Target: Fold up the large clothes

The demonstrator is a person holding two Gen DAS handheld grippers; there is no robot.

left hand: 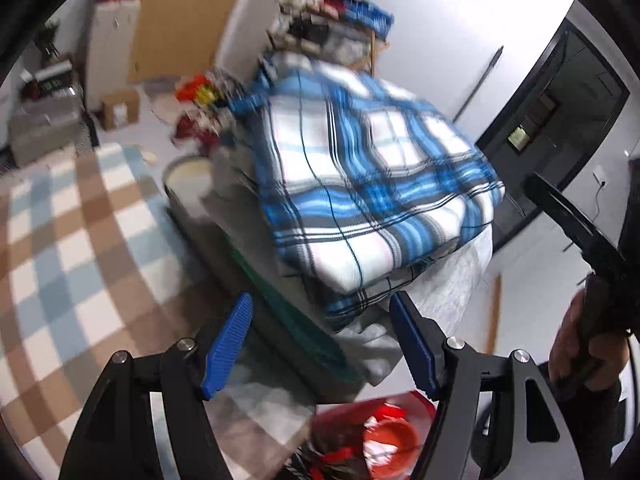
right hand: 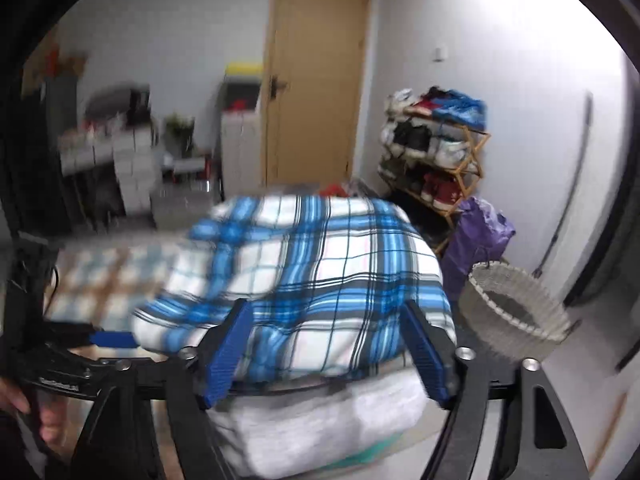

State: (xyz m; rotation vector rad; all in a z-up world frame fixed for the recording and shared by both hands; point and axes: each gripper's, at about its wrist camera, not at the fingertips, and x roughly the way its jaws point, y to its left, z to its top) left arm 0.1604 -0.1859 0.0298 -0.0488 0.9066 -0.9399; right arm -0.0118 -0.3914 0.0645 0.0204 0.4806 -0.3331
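- In the left wrist view, one folded blue-and-white plaid quilt (left hand: 372,184) lies on top of a white-covered desk (left hand: 456,280), its near corner hanging just above the left gripper (left hand: 320,344).
- The left gripper's two blue fingers (left hand: 228,348) stand spread apart with nothing between them; the quilt's corner sits beyond their tips, not touched.
- At the right edge of this view one hand (left hand: 580,344) holds the black handle of the right gripper; its fingers are not visible here.
- Below the left gripper sits one red tub (left hand: 384,432) with red items in it; a checked rug (left hand: 68,248) covers the floor to the left.
- One wooden shelf rack (left hand: 336,20), piled with shoes and cloth, stands behind the quilt.
- In the right wrist view, the same one quilt (right hand: 304,272) rests on one folded white blanket (right hand: 320,424), filling the middle of the picture.
- The right gripper (right hand: 328,352) has its two blue fingers (right hand: 226,352) spread wide, one on each side of the quilt's near edge; whether the pads touch the cloth cannot be told.
- At the left, the left gripper's one visible blue finger (right hand: 114,339) lies just beside the quilt's edge.
- One woven basket (right hand: 516,312), one purple bag (right hand: 480,240) and one door (right hand: 316,80) stand beyond.
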